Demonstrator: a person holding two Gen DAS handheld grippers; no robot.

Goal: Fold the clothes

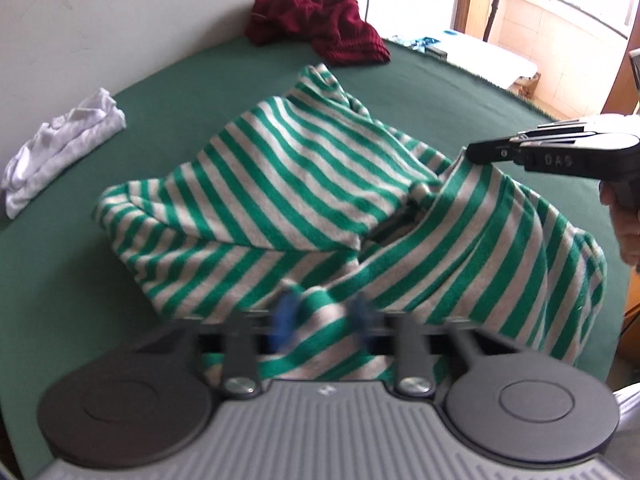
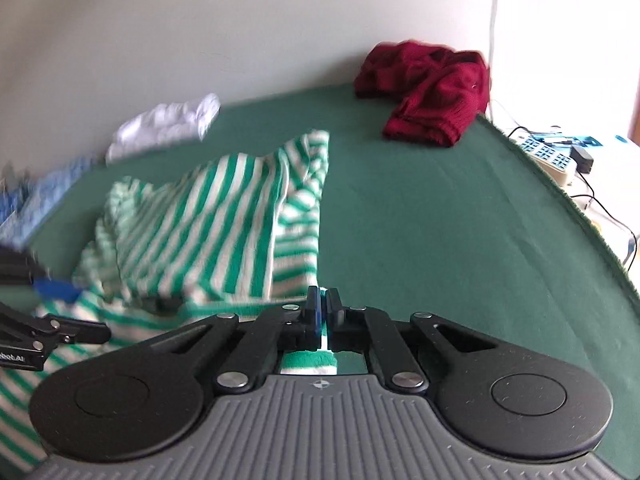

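Note:
A green-and-white striped garment lies bunched on the green table cover, with part of it lifted. My left gripper has its blurred blue pads apart with striped cloth between them; whether it grips is unclear. My right gripper is shut on an edge of the striped garment. In the left wrist view the right gripper comes in from the right, pinching the cloth and holding it up. The left gripper shows at the left edge of the right wrist view.
A dark red knit garment lies at the back of the table, also in the right wrist view. A folded white garment lies at the left by the wall. Blue cloth lies far left. A power strip and cables sit beyond the table's right edge.

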